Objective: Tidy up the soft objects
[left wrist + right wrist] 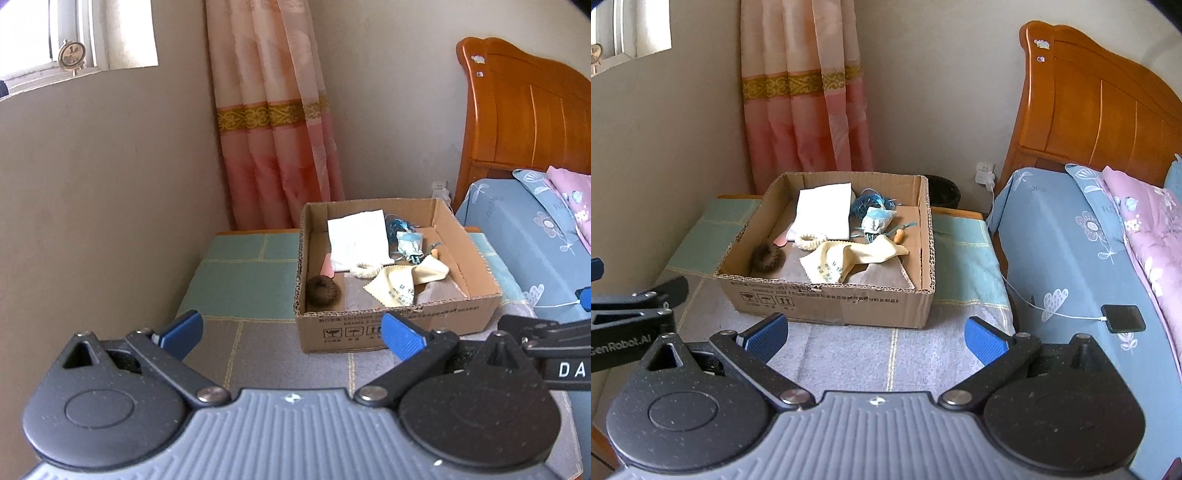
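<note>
**Both grippers idle before a crowded box**

Left wrist view: the left gripper (291,334) hangs with its blue pads spread wide and nothing between them, short of the cardboard box (391,332) that stands on a checked cloth (240,269). The soft things lie inside: a brown hair scrunchie (323,290) in the near left corner, a white scrunchie (366,268) mid-box, a pale yellow cloth (406,282) draped over a grey cloth (364,297), and a white folded cloth (357,236) propped at the back. The risk, as I judge it, is overlap: a pinch at the yellow cloth could drag the grey one or the white scrunchie up with it. The box wall stands between the pads and the brown scrunchie, so a low approach could shove the light box along the cloth. The right gripper's arm (546,332) juts in at the right edge, close enough to clash.

Right wrist view: the right gripper (875,334) is likewise spread and empty, near the box front (827,302). A blue string tangle (870,203) beside a small blue pouch (877,219) could snag a finger. To the right, a phone (1123,318) on a white charging cable (1067,314) rests on the bed (1052,240); a wide swing could catch the cable.
</note>
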Demonstrator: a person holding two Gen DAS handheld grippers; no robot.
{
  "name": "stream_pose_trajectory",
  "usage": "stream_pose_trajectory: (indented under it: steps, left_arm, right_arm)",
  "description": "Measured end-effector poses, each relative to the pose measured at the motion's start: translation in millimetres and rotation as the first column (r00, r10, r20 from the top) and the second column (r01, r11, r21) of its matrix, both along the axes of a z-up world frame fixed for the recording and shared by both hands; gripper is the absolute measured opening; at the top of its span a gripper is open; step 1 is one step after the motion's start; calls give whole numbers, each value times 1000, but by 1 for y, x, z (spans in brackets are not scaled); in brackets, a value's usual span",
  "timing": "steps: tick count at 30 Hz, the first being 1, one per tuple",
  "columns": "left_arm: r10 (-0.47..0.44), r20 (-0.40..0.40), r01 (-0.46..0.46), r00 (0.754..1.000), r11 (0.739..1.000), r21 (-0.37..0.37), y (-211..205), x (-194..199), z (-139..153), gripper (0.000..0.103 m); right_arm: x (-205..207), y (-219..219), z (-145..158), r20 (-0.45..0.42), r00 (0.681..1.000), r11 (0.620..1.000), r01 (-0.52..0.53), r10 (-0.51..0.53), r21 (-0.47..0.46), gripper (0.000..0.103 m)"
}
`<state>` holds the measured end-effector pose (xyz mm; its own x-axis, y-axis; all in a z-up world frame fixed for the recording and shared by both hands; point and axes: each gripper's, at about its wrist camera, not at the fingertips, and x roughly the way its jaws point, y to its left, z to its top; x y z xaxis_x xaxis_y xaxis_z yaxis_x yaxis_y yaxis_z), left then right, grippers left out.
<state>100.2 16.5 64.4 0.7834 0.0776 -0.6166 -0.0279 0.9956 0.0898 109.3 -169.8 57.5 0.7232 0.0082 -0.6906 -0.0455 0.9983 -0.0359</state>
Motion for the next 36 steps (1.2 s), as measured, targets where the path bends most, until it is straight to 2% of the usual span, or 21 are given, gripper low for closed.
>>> stream_pose_trajectory:
  steps: [8, 36]
  left_arm:
    - [-4, 3, 4, 1000, 1000, 4, -5, -3, 3, 102]
    - [-15, 0, 15, 1000, 1000, 8, -8, -7, 5, 103]
  right_arm:
    - [-7, -5, 8, 25, 1000, 1000, 7, -7, 9, 103]
    - [-9, -4, 8, 29, 1000, 1000, 11, -12, 16, 103]
